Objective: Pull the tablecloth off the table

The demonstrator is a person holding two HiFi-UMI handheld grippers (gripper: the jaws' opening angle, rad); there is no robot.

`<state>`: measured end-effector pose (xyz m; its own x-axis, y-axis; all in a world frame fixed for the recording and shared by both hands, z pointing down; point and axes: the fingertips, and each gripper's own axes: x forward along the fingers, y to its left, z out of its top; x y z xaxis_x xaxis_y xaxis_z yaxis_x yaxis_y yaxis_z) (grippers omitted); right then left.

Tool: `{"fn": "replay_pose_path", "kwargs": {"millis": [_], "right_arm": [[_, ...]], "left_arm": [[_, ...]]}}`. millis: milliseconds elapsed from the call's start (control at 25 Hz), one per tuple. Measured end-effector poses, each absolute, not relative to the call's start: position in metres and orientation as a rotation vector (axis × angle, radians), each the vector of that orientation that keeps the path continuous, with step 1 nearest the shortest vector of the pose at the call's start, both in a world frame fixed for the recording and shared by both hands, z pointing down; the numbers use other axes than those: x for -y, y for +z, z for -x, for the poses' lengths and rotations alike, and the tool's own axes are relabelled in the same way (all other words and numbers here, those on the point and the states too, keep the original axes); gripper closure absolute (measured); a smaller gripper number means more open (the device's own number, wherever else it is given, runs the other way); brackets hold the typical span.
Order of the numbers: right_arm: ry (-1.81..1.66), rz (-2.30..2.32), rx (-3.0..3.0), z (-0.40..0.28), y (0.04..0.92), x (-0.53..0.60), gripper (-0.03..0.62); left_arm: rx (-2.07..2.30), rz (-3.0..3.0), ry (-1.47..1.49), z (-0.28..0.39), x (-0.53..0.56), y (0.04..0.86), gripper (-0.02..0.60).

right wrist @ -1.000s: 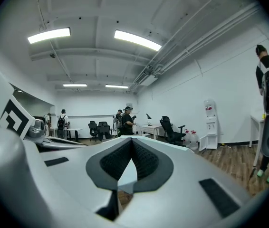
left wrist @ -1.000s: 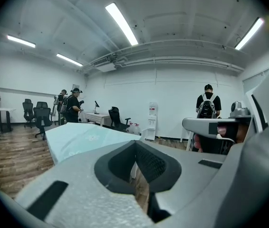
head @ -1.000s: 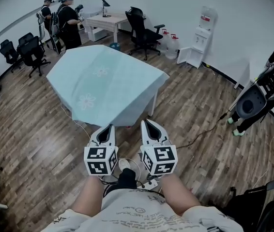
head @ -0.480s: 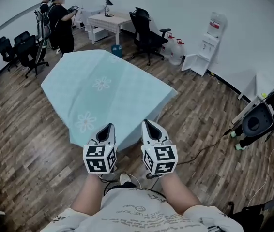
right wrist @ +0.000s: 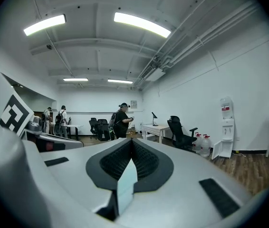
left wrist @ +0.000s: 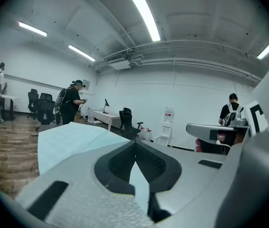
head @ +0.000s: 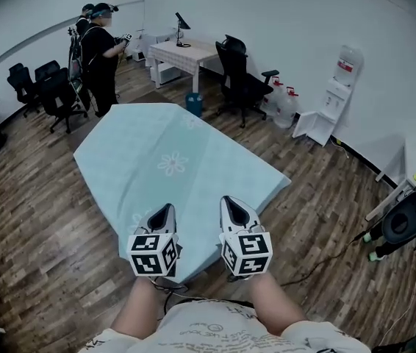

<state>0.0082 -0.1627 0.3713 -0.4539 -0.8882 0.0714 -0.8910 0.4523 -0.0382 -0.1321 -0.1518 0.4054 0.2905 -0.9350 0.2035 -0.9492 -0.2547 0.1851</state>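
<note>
A pale teal tablecloth [head: 167,160] with white flower prints covers the table in the head view, and its near edge hangs down below both grippers. My left gripper [head: 162,210] and right gripper [head: 231,203] sit side by side over that near end, jaws pointing away from me. In the left gripper view the left gripper [left wrist: 135,144] is shut with a strip of the tablecloth [left wrist: 140,182] pinched between its pads. The right gripper [right wrist: 132,144] likewise grips a fold of the tablecloth [right wrist: 126,184]. The table itself is hidden under the cloth.
Two people [head: 99,54] stand beyond the table's far left end. A white desk [head: 182,54], black office chairs [head: 241,79], a blue bin [head: 193,103] and a water dispenser [head: 340,87] line the back. Cables [head: 325,259] and a machine [head: 406,223] lie to the right.
The head view has swung so the table sits lower and closer. The cloth's near end, level with the gripper tips before, now reaches under and past both grippers. Both stay shut.
</note>
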Motion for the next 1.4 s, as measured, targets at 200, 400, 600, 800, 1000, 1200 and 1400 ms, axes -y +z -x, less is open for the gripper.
{"fn": "replay_pose_path", "kwargs": {"millis": [200,400,600,800,1000,1200,1400], "right_arm": [[0.148,-1.620,2.632,-0.008,0.379,0.186,0.580],[0.211,-1.633,2.617,-0.011,0.390,0.210,0.580],[0.261,-1.665,2.587,-0.026,0.406,0.247,0.580],[0.291,-1.678,2.556,-0.046,0.421,0.297,0.580],[0.323,-1.648,2.504,-0.064,0.444,0.354,0.580],[0.367,-1.571,2.463,-0.074,0.473,0.418,0.579],[0.406,-1.506,2.383,-0.088,0.515,0.481,0.576]], "left_arm": [[1.753,-2.236,0.089,0.149,0.169,0.416,0.571],[1.779,-2.200,0.132,0.162,0.186,0.427,0.569],[1.816,-2.148,0.170,0.171,0.214,0.439,0.569],[1.861,-2.074,0.189,0.180,0.252,0.455,0.569],[1.904,-1.979,0.221,0.193,0.298,0.476,0.569],[1.942,-1.877,0.294,0.210,0.346,0.506,0.567],[1.943,-1.789,0.452,0.233,0.390,0.551,0.453]]}}
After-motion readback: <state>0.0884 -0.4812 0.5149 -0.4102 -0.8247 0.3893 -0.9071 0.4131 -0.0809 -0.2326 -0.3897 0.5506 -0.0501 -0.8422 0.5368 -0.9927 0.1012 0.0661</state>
